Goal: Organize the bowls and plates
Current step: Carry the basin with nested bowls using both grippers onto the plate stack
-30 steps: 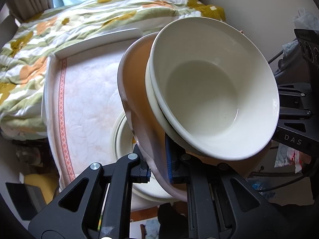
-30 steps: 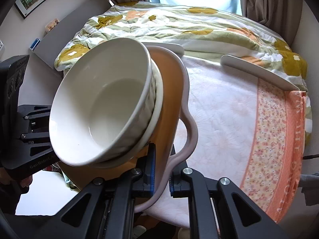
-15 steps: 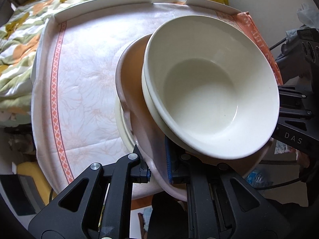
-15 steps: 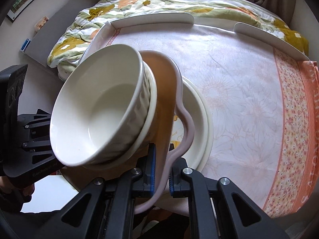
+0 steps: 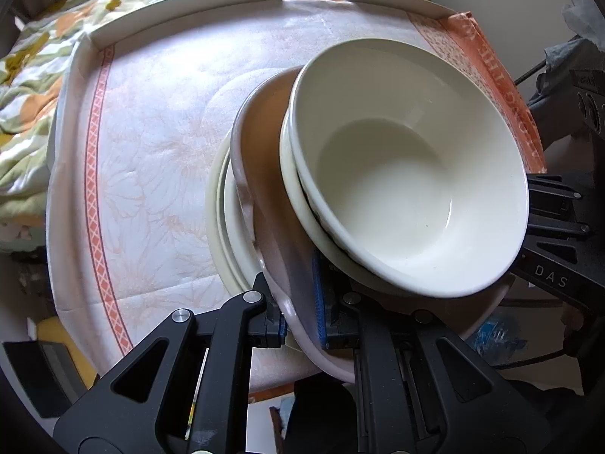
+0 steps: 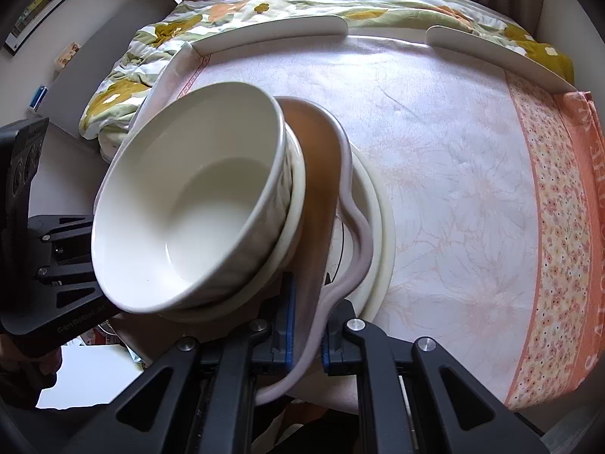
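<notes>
Bedding (image 5: pixel 34 75) lies left of the cloth-covered table (image 5: pixel 159 143), the landmark here. Near the table's front edge sits a cream plate (image 5: pixel 221 234). Directly above it, the left gripper (image 5: pixel 298 321) is clenched on one side of a wavy-rimmed orange plate (image 5: pixel 264 174), carrying nested white bowls (image 5: pixel 408 174); the right gripper (image 6: pixel 306 325) is clamped on the plate's opposite rim. Tilt is the risk: uneven lowering could slide the bowls off or knock the plates together.

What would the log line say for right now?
left gripper: shut on wavy plate | right gripper: shut on wavy plate | on it: two stacked bowls | below: cream plate
</notes>
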